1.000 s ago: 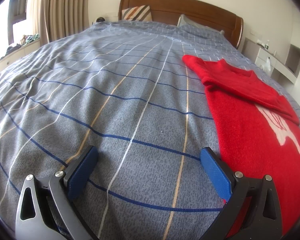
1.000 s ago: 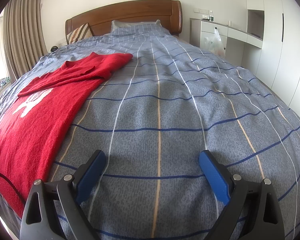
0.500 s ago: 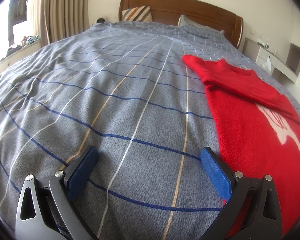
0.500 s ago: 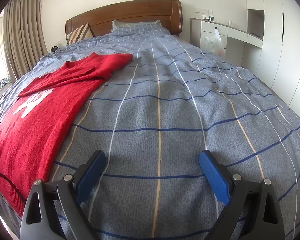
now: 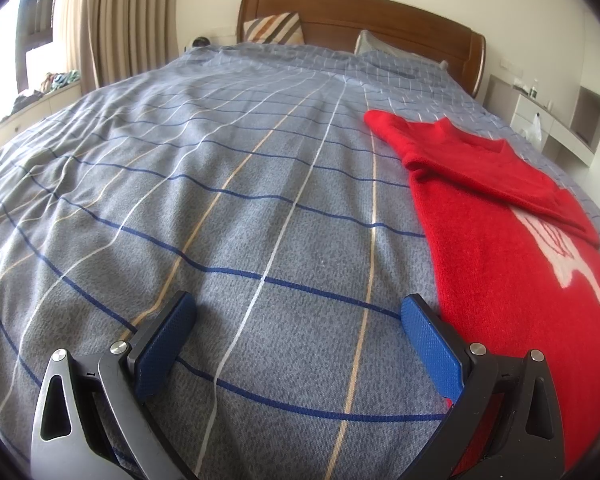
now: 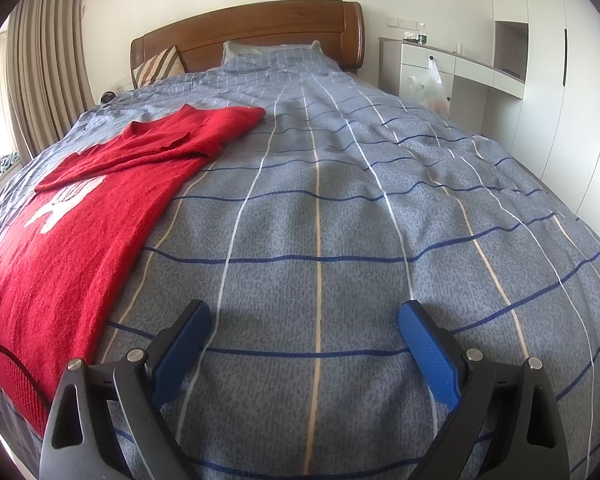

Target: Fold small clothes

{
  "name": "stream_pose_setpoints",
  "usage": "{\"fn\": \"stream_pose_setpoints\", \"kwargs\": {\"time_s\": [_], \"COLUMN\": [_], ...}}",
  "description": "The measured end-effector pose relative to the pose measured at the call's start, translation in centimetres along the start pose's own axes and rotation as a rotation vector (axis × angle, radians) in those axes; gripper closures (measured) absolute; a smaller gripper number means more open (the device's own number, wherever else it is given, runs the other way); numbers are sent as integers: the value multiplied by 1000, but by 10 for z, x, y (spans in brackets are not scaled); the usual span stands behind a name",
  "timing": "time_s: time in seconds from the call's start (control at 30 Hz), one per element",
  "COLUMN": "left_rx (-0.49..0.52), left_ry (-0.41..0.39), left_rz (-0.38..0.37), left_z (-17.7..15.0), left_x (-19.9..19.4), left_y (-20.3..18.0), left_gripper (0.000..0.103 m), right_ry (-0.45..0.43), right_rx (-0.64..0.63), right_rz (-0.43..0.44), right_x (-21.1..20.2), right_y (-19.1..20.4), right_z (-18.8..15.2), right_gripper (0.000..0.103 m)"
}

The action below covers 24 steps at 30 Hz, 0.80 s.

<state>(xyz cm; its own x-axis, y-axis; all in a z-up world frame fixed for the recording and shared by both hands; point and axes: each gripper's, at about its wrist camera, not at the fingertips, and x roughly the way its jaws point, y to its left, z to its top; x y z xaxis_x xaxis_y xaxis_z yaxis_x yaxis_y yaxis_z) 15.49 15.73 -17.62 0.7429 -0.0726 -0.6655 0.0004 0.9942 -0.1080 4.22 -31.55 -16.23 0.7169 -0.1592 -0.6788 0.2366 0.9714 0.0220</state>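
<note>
A red knit sweater (image 5: 496, 240) with a white print lies flat on the bed, its sleeves folded across the chest. In the left wrist view it is at the right; in the right wrist view the sweater (image 6: 80, 224) is at the left. My left gripper (image 5: 298, 316) is open and empty, low over the bedspread just left of the sweater's hem edge. My right gripper (image 6: 304, 318) is open and empty, low over the bedspread to the right of the sweater.
The bed has a grey-blue checked bedspread (image 5: 220, 184) and a wooden headboard (image 6: 260, 36) with pillows. Curtains (image 5: 120, 20) hang at the left. A white desk unit (image 6: 452, 68) with a plastic bag and wardrobes stands at the right.
</note>
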Motion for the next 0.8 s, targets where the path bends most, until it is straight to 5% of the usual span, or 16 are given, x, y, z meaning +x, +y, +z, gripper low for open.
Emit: {"fn": "stream_pose_setpoints", "kwargs": {"time_s": [0.17,0.27,0.4,0.5,0.8], "left_rx": [52,98,211,225,193], "left_ry": [90,84,85,92,86], "left_rz": [10,-64,-34,43,85], "left_z": [11,15,7,4,8], "left_x": [-9,-46,-88,-102,-118], "left_y": [-2,0,-17,-35,-60], "left_gripper": [2,2,2,2,2], "right_ry": [-97,-181,-104,-55,-23], "right_rx": [-29,-218,-521,-569,-400], "right_rz": [88,142,196,184,281], "right_x": [-54,-129,-197,-205,-154], "right_y": [-6,-7,3,16,69], "right_z": [19,36,39,29,5], "right_gripper": [12,12,8,8,8]}}
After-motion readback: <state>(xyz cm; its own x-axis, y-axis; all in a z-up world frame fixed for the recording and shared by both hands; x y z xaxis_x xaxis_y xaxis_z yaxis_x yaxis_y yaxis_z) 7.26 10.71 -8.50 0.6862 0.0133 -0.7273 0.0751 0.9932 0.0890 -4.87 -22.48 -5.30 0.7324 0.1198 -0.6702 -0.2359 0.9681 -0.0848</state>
